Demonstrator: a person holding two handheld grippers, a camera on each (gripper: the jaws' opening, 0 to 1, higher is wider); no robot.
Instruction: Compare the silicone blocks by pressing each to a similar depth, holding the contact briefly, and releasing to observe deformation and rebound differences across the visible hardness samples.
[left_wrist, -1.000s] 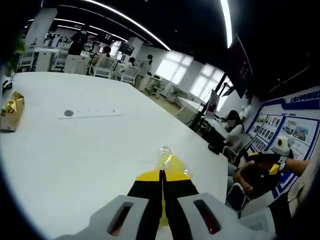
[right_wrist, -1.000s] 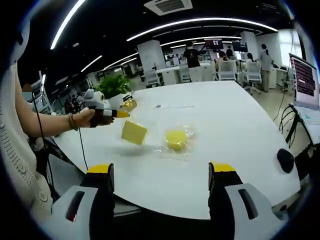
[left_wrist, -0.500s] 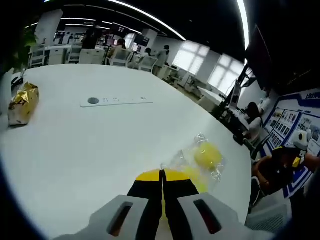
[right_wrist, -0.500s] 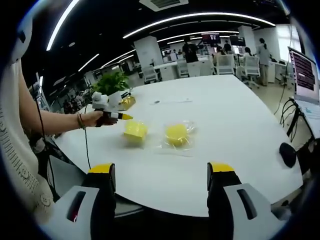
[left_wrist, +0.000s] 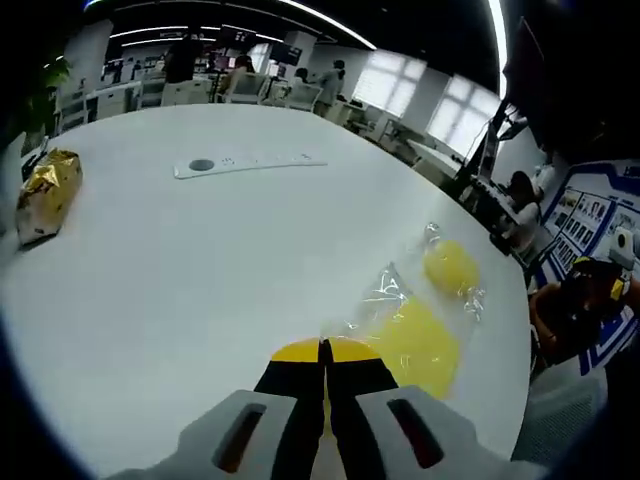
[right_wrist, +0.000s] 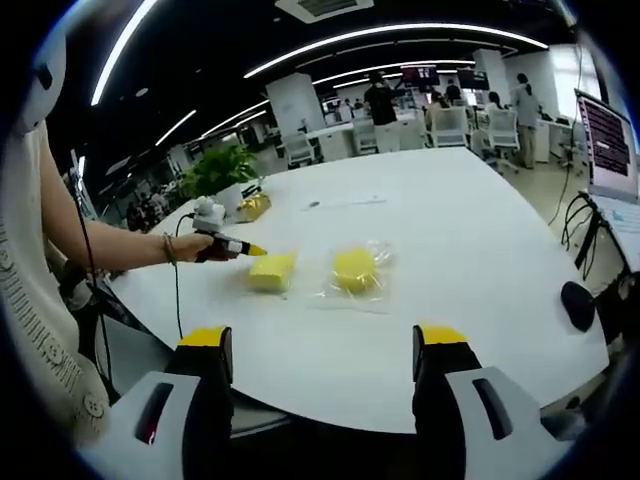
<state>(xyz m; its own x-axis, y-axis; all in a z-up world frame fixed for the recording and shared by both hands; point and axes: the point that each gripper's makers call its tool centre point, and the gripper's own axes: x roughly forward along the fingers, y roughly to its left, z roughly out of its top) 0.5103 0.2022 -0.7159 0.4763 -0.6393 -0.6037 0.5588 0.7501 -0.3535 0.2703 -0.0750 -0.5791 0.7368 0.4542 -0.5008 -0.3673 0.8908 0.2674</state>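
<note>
A square yellow silicone block in clear wrap lies on the white table, just left of a round yellow block in its own clear bag. My left gripper, held by a person's hand, is shut on the square block's left edge. In the left gripper view the shut jaws meet at the wrap of the square block, with the round block beyond it. My right gripper hangs open over the table's near edge, well short of both blocks.
A gold foil packet lies at the table's far side, near a potted plant. A white strip with a dark dot lies mid-table. A black rounded object sits at the right edge. People sit at desks behind.
The left gripper has brought the square block down from the air onto the table beside the round block. The right gripper has stayed open and almost still.
</note>
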